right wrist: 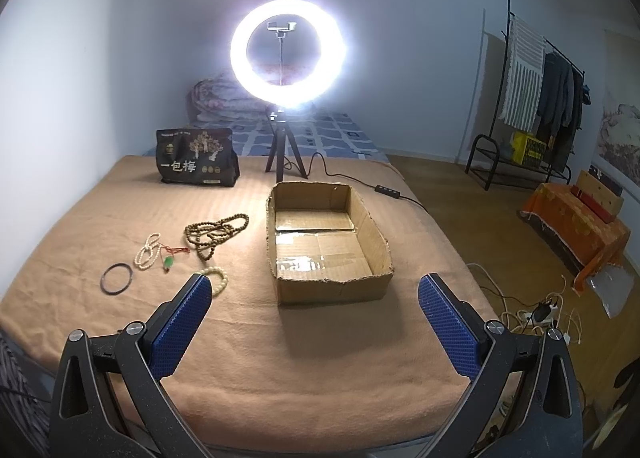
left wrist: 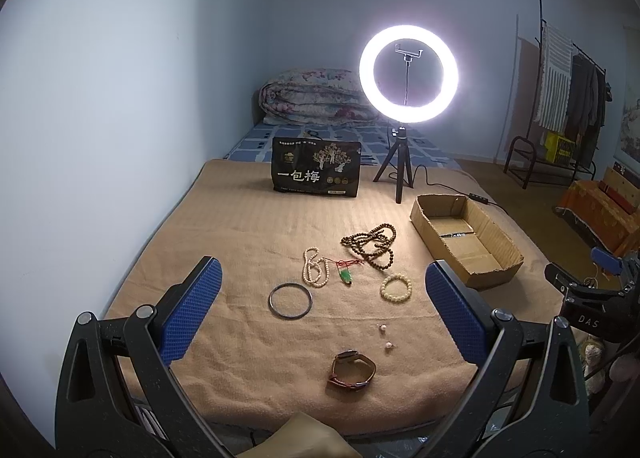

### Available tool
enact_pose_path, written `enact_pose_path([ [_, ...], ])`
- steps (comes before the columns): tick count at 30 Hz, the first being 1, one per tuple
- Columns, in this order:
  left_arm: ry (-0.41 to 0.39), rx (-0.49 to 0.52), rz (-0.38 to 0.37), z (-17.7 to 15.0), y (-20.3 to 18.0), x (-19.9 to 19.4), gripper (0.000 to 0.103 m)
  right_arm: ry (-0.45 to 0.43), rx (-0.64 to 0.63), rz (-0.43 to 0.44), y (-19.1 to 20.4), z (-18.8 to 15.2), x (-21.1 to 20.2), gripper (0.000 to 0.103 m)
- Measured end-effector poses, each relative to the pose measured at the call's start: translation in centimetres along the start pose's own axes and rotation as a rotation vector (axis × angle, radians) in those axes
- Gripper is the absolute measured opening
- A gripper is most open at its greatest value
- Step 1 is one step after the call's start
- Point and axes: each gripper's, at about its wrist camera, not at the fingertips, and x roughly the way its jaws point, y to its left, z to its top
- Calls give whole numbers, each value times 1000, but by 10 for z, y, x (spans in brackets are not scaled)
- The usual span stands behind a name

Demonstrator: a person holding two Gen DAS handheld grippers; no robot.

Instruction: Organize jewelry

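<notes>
Jewelry lies on a tan blanket point(left wrist: 240, 242): a brown bead necklace point(left wrist: 372, 244), a white bead string point(left wrist: 314, 268), a green pendant on red cord point(left wrist: 346, 277), a cream bead bracelet point(left wrist: 396, 287), a dark bangle point(left wrist: 290, 300), two small pearl earrings point(left wrist: 385, 336) and a brown leather watch point(left wrist: 353, 370). An open cardboard box point(right wrist: 372, 234) stands to their right. My left gripper point(left wrist: 322, 298) is open above the near jewelry, holding nothing. My right gripper point(right wrist: 316, 310) is open and empty just before the box; it also shows in the left wrist view point(left wrist: 592, 290).
A lit ring light on a tripod point(left wrist: 408, 73) and a black snack bag point(left wrist: 316, 167) stand at the blanket's far side. A cable with a controller point(right wrist: 386, 189) runs past the box. A folded quilt point(left wrist: 316, 95), clothes rack point(right wrist: 540, 97) and floor cables point(right wrist: 536, 310) lie beyond.
</notes>
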Motion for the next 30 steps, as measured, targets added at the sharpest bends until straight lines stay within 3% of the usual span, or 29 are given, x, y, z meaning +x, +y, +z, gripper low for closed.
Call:
enact_pose_path([
  [30, -2, -4, -3, 3, -2, 0, 103, 10, -2, 13, 2, -2, 4, 103],
])
